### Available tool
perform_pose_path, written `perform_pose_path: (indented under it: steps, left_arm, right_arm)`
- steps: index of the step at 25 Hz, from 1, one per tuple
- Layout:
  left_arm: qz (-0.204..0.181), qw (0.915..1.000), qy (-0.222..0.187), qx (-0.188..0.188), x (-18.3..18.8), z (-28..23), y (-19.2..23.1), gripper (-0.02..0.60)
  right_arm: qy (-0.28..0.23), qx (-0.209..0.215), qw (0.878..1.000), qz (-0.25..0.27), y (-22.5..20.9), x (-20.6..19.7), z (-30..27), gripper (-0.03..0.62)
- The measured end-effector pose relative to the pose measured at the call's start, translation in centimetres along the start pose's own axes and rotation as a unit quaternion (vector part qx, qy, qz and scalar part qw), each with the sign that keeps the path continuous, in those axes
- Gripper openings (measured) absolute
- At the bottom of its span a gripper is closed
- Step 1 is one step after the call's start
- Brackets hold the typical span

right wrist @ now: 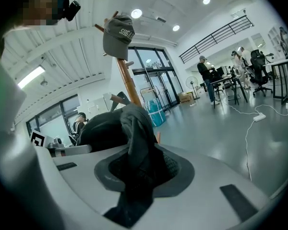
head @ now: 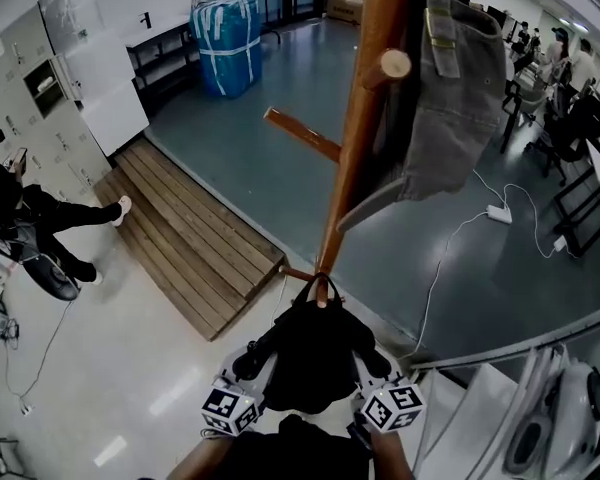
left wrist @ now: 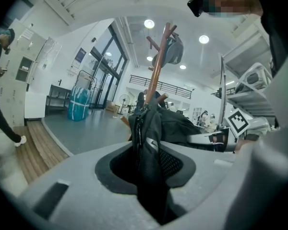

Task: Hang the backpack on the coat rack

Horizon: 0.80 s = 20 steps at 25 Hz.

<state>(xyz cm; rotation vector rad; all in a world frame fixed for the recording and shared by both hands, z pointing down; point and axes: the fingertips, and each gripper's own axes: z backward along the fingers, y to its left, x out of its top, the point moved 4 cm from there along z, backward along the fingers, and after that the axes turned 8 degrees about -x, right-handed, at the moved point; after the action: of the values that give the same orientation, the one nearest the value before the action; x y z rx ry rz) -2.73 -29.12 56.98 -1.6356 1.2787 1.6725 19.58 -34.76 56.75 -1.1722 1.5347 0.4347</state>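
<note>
1. Backpack (head: 310, 358): black, soft and rounded, with mesh-lined straps. It sits low against the wooden coat rack (head: 365, 118), and its top loop appears to lie over the tip of a low peg.
2. Left gripper (left wrist: 151, 169): jaws narrowly parted, clamped on a black strap at the backpack's left side.
3. Right gripper (right wrist: 137, 169): jaws likewise narrow, pinching a folded dark strap at the right side.
4. Grey cap (head: 450, 98): hangs from an upper peg.

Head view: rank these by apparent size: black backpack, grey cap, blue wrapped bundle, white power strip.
1. grey cap, which hangs close to the camera, so it likely looks bigger than it is
2. black backpack
3. blue wrapped bundle, far off, so it likely looks smaller than it is
4. white power strip
</note>
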Motion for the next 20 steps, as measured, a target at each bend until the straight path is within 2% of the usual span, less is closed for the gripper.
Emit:
perform_pose_path:
  steps: [12,20]
  left_arm:
    - [0.015,0.9997,0.011,0.013,-1.3,-3.3,1.8,0.104]
    - [0.009,0.9995,0.023,0.020,-2.5,-4.7,3.4,0.104]
  right_arm:
    - [0.018,0.010,1.000,-0.004,-2.4,-0.4,-3.3,0.087]
    - [0.031,0.014,0.999,-0.014,-3.0,-1.5,-5.1,0.087]
